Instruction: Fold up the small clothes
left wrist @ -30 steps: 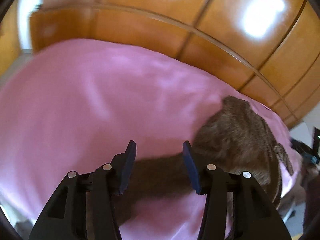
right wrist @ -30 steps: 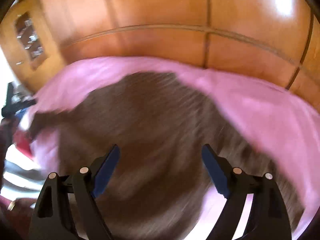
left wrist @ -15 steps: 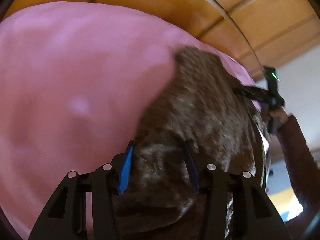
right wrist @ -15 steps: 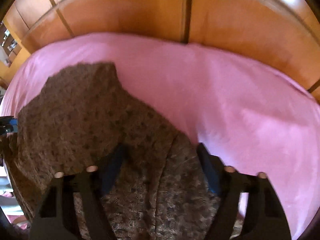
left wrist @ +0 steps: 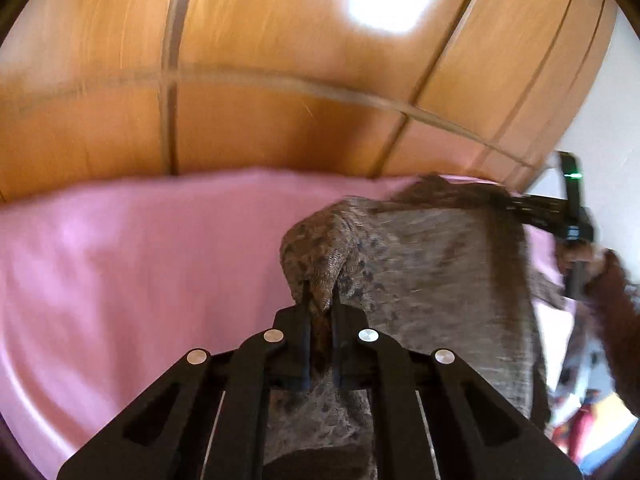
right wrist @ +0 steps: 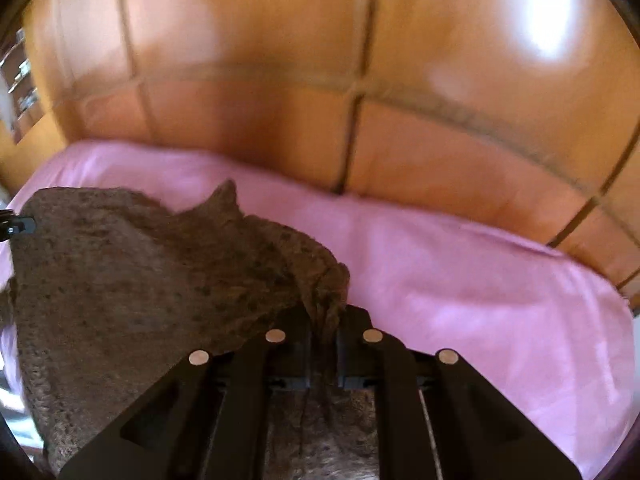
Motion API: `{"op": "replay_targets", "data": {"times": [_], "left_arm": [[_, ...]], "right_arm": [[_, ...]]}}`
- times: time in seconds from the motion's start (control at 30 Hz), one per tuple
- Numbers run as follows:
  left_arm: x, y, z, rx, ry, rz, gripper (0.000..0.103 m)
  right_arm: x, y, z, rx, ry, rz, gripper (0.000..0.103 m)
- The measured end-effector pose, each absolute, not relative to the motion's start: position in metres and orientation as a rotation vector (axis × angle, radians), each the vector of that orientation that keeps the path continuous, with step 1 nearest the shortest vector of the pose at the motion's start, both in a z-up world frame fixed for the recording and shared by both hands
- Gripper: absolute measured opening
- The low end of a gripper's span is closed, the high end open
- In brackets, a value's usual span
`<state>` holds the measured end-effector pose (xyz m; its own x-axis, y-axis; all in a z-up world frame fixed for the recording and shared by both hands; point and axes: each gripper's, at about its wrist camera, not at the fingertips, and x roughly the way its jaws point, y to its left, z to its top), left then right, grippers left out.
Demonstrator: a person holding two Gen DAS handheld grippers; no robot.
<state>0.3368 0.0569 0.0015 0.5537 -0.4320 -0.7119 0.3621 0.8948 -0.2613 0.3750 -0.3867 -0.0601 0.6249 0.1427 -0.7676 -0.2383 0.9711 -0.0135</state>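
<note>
Grippers [left wrist: 320, 312] pinch garment [left wrist: 440, 280] over sheet [left wrist: 140, 260].

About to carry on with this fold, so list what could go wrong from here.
1. Both grippers, left and right, pinch only a small bunch of the brown garment; a hard tug may pull it free.
2. The garment hangs slack and bunched between them, so it may land creased on the pink sheet.
3. Part of it trails over the sheet's near edge and could drag it off.
</note>
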Motion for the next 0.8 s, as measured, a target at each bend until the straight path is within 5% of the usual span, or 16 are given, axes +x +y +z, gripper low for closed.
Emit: {"op": "replay_targets", "data": {"times": [0.2,0.27,0.3,0.57,0.8], "left_arm": [[0.412,0.025,-0.019,0.041,0.961,-0.264,0.009],[0.413,0.025,-0.028,0.029,0.99,-0.219,0.009],[0.408,0.027,-0.028,0.01,0.988,-0.221,0.009],[0.293,0.072,-0.065,-0.33,1.035,-0.363,0.009],[0.193,0.076,-0.113,-0.621,1.115,-0.518,0.009]], "right_arm": [[0.424,-0.391,-0.083,-0.059,0.899,0.111,0.014],[0.427,-0.398,-0.091,-0.015,0.892,0.11,0.065],[0.429,-0.401,-0.092,0.013,0.881,0.104,0.072],[0.273,-0.502,-0.081,0.378,0.877,0.112,0.07],[0.108,-0.481,-0.127,0.544,1.118,0.29,0.06]]}}
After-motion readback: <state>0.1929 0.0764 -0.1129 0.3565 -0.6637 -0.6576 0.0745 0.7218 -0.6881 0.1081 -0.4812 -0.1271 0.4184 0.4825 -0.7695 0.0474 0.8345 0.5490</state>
